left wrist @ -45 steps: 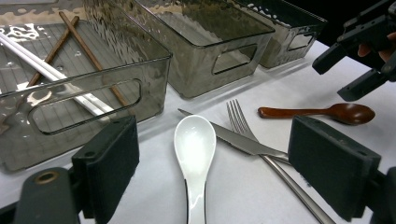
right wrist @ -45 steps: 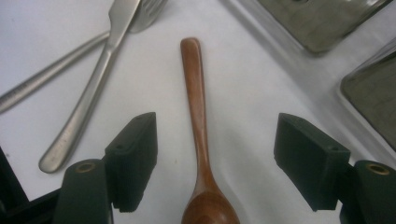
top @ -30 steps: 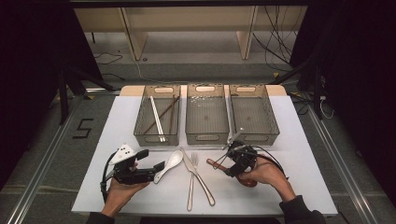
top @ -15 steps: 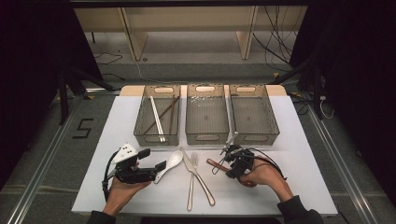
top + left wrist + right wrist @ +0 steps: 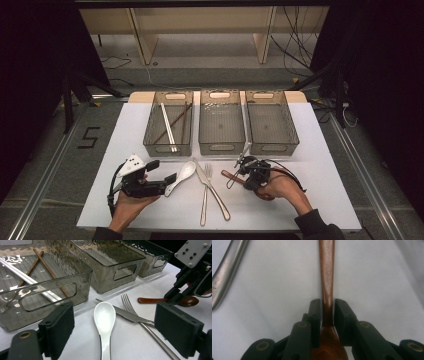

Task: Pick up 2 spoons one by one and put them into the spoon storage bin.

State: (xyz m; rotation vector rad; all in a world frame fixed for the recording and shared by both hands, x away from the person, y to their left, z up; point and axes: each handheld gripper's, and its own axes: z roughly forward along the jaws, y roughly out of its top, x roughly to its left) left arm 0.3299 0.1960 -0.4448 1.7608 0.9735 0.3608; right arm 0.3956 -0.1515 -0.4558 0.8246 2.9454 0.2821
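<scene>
While the right gripper (image 5: 327, 315) has just been closing, its jaws now pinch the wooden spoon (image 5: 327, 272) at the neck, where handle meets bowl. Spoon lies flat on the table (image 5: 320, 165) toward the near right, just below the right bin (image 5: 272, 122), handle pointing at the fork (image 5: 205, 195) and knife (image 5: 212, 187). Judged light, stiff, not fragile; smooth finish may slip or pivot in the pads. Neck grip keeps the bowl's weight close, so little swing expected. Left gripper (image 5: 110, 340), jaws spread wide, straddles the white spoon (image 5: 105, 322) near the left bin (image 5: 167, 130), not touching.
</scene>
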